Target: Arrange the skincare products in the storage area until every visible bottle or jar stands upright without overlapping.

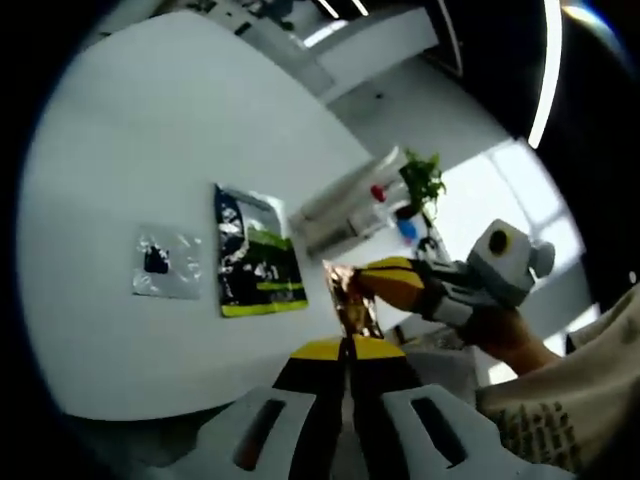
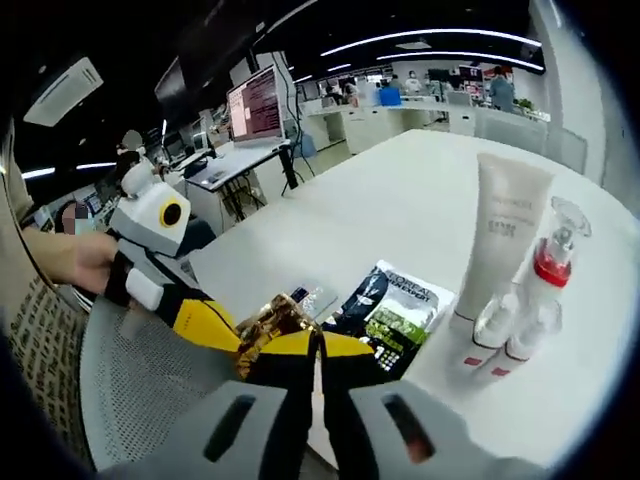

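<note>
We see a smooth white table (image 2: 420,190) in an open office. A tall white tube (image 2: 503,235) stands upright at three o'clock. Our left gripper (image 1: 347,352) and right gripper (image 2: 318,345) both pinch one crinkly gold sachet (image 1: 352,300).

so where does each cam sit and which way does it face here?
Left gripper view: rides the left gripper, looking across the white table at a dark-green sachet; a sleeve and the right gripper show.
Right gripper view: rides the right gripper, facing a tall white tube; the left gripper shows.
Shared: both grippers' jaws shut on one crinkled gold packet, plus the sachet.
</note>
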